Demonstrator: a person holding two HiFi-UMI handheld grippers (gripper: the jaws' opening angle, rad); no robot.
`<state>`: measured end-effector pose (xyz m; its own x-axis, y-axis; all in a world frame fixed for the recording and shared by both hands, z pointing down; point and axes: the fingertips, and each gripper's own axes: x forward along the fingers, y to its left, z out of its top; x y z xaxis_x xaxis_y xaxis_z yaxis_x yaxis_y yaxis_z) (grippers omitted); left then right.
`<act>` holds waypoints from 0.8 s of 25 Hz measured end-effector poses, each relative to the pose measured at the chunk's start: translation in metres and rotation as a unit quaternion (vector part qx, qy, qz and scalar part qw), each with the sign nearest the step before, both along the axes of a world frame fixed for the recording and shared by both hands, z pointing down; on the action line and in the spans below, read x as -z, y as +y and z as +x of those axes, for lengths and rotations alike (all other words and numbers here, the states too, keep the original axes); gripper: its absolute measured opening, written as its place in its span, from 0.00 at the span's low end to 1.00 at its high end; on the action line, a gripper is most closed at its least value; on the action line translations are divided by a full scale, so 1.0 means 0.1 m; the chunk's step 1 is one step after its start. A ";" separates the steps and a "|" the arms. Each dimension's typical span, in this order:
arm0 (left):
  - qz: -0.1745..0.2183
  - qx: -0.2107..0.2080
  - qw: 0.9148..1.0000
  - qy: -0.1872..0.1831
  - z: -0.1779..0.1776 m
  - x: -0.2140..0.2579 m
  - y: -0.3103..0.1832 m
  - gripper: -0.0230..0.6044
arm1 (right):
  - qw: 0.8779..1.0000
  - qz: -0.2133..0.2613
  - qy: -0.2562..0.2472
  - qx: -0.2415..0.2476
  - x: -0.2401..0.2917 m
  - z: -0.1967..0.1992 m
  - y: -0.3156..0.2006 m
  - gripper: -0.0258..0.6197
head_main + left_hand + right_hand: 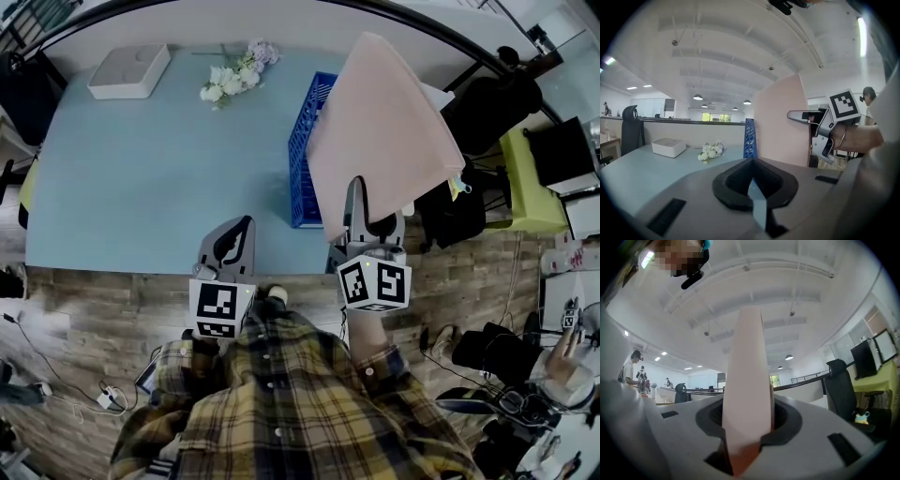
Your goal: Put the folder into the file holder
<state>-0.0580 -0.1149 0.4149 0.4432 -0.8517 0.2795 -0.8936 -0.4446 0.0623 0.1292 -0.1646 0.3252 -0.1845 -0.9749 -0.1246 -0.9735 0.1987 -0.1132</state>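
Note:
A large pale pink folder (384, 131) is held upright in the air, gripped at its lower edge by my right gripper (370, 220), which is shut on it. In the right gripper view the folder (747, 380) stands edge-on between the pads of the right gripper (747, 427). Just left of and below the folder, a blue mesh file holder (305, 141) stands on the light blue table (141, 178). My left gripper (232, 242) hovers at the table's front edge, shut and holding nothing. From the left gripper (752, 187) I see the file holder (749, 138) and the folder (780, 124) to its right.
A white box (129, 71) and a bunch of white flowers (234, 77) lie at the table's far side. A black chair (487, 108) and a yellow-green desk (534, 183) stand to the right. Cables lie on the wooden floor (103, 398).

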 end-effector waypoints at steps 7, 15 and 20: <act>0.000 0.003 1.000 -0.002 -0.03 0.01 -0.03 0.02 | 1.000 0.016 -0.015 -0.010 0.01 0.01 -0.07 0.28; -0.002 0.000 1.000 -0.006 -0.06 -0.01 -0.13 0.02 | 0.999 0.042 -0.024 -0.019 0.00 -0.02 -0.12 0.28; -0.017 -0.006 1.000 -0.005 -0.11 -0.13 -0.39 0.02 | 0.998 0.043 -0.030 -0.022 -0.12 -0.09 -0.39 0.28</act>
